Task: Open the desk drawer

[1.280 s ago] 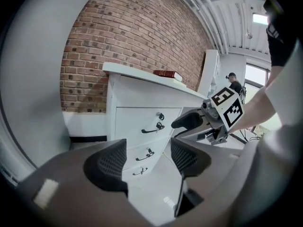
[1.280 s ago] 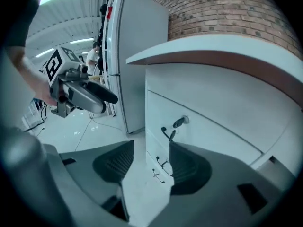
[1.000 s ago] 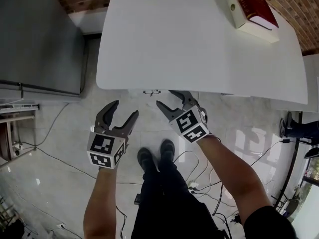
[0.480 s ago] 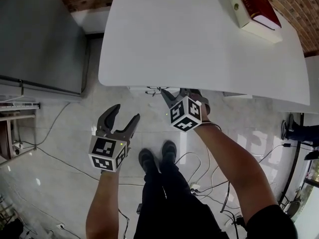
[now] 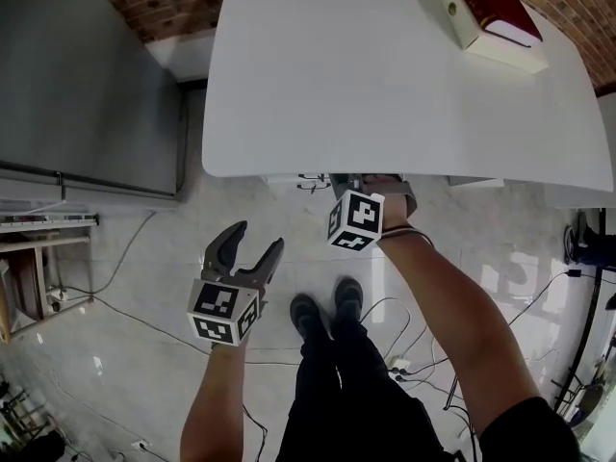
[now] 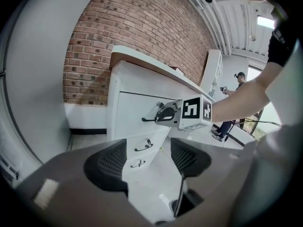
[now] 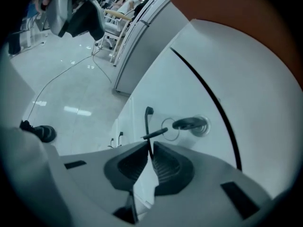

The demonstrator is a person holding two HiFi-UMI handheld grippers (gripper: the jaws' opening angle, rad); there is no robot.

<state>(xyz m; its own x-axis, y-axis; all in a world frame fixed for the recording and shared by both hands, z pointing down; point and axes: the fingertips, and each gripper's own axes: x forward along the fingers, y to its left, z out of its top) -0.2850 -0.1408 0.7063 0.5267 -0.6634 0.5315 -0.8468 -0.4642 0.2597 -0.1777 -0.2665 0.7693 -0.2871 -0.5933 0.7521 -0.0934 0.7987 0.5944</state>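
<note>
Step in hand: securing the grip before the pull. Right gripper [image 7: 150, 148]: just drawn nearly together, clamped on the thin dark handle [image 7: 146, 124] of the top drawer [image 6: 135, 109], tucked under the near edge of the desk [image 5: 385, 75]; drawer front judged flush, not yet out. Left gripper [image 6: 147, 157]: spread wide, holding nothing, well short of the drawers. Confirm the bar sits deep between the pads; pull straight back and level, without twisting; keep clear of the key [image 7: 189, 123] just beside the handle; expect slippage on an angled pull.
</note>
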